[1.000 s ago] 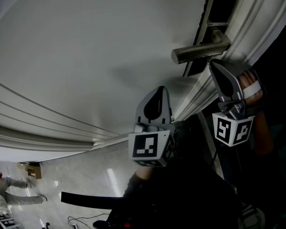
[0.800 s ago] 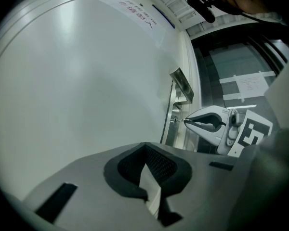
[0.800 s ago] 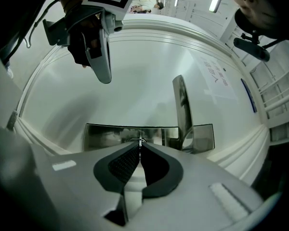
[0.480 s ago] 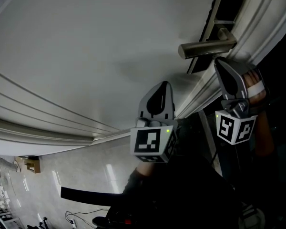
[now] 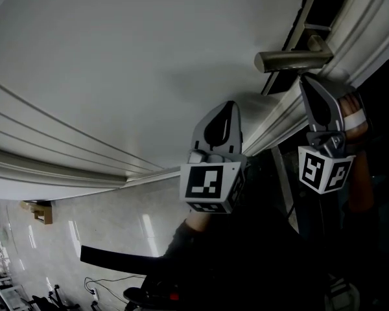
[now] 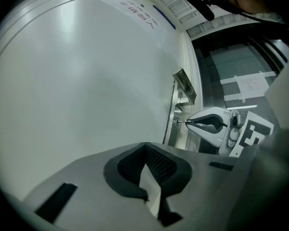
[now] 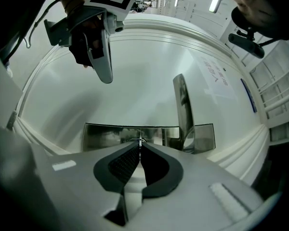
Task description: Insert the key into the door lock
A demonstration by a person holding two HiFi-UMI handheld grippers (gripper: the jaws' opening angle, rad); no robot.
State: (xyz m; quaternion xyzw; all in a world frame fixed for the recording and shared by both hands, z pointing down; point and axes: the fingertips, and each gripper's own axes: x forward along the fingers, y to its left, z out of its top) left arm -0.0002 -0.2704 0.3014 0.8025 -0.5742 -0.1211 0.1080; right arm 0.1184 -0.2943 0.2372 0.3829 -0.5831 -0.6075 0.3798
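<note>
**A:** Jaw state, right gripper (image 7: 140,143)?

**B:** Together, pinched on the key (image 7: 140,139). It shows as a thin blade, edge-on between the tips. The key's tip meets the keyhole on the steel lock plate (image 7: 103,136). Depth of entry: cannot read.

**A:** Left gripper (image 6: 145,146)?

**B:** Jaws closed, nothing between them. It is held just off the door face, beside the right gripper and apart from it.

**A:** Around the lock?

**B:** The lever handle (image 7: 182,105) stands beside the key on the same plate.

**A:** Surface and room?

**B:** White door (image 5: 149,57), plain face, with a paper notice (image 7: 214,76) stuck on it; the print is too small to read. Stepped mouldings (image 5: 45,167) run along its lower part. Below that is a glossy pale tiled floor (image 5: 84,225) with a loose black cable (image 5: 110,284) lying on it. A dark glazed panel (image 6: 241,71) lies past the door edge.
</note>
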